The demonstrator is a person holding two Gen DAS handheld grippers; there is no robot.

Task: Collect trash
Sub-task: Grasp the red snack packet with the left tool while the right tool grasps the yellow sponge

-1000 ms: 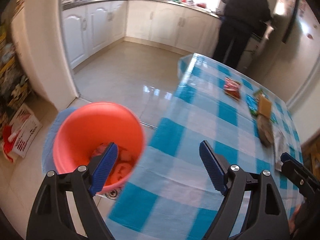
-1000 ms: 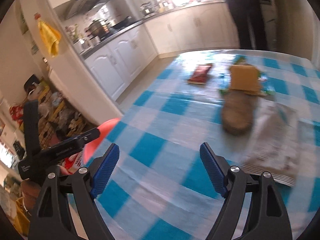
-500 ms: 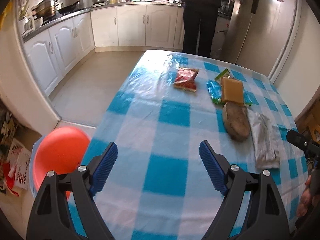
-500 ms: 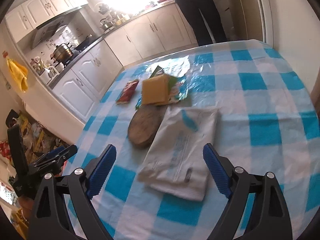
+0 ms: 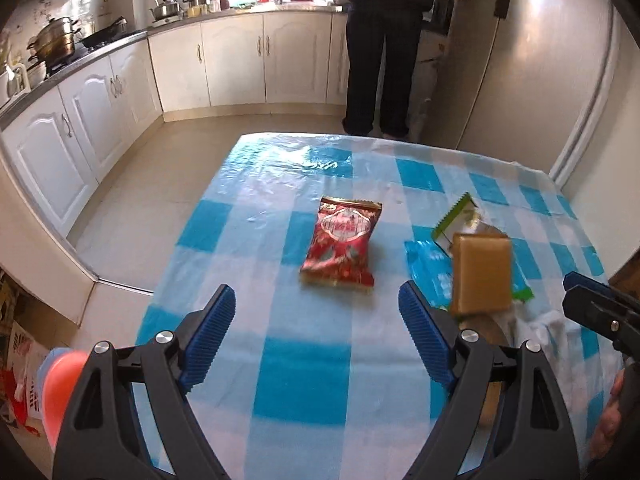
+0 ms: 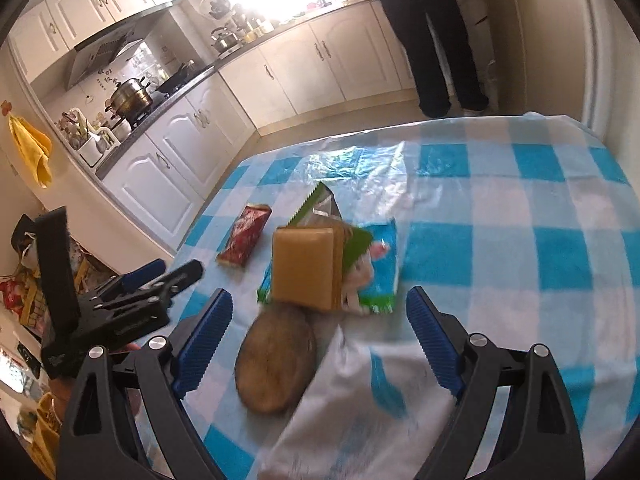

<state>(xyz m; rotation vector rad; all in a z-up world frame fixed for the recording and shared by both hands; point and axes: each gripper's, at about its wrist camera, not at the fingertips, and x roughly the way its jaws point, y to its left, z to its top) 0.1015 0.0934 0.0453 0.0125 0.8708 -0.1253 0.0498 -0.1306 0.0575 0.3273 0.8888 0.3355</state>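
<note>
A red snack wrapper (image 5: 342,246) lies on the blue-checked tablecloth (image 5: 280,380), just ahead of my open, empty left gripper (image 5: 316,334); it also shows in the right wrist view (image 6: 245,240). A tan box (image 6: 306,268) rests on green and blue wrappers (image 6: 378,276). A round brown piece (image 6: 276,364) and a white plastic bag (image 6: 360,412) lie between the jaws of my open, empty right gripper (image 6: 320,340). The orange bin (image 5: 60,392) is at the lower left, off the table.
A person in dark clothes (image 5: 380,40) stands at the counter beyond the table's far end. White cabinets (image 5: 80,120) line the left and back. A fridge (image 5: 540,60) stands at the far right. Boxes and bags (image 6: 24,292) clutter the floor at left.
My left gripper swung from over the orange bin to over the table, now facing the red wrapper. My right gripper moved forward over the brown piece and the white bag.
</note>
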